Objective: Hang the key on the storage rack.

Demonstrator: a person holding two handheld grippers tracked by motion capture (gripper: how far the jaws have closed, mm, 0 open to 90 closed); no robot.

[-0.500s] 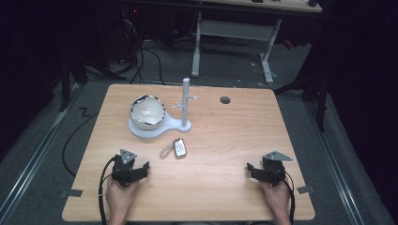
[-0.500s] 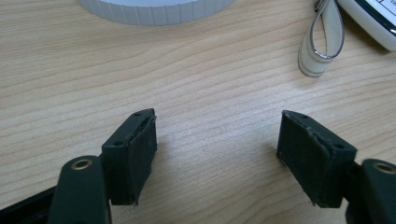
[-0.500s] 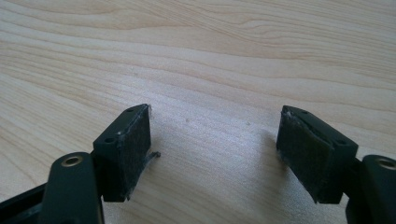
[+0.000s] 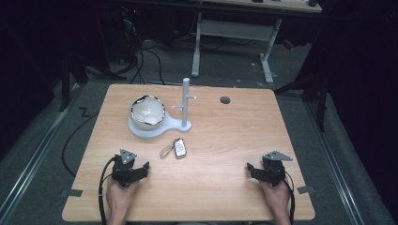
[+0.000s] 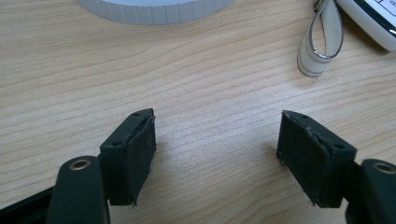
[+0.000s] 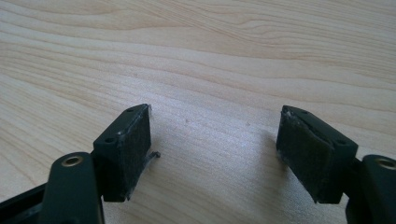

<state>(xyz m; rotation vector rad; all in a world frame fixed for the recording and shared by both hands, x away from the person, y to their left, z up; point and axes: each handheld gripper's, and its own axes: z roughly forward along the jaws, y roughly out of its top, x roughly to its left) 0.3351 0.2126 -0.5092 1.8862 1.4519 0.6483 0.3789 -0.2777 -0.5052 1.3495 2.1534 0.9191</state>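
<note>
At the near table edge the left gripper and right gripper rest with jaws wide and empty; beyond the left one lies a key fob whose flat body may slip from a pinch, with a white stand close behind to bump.

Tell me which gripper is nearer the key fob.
Left. The left gripper sits just below-left of the key fob, jaws open. The right gripper is far off to the fob's right.
</note>
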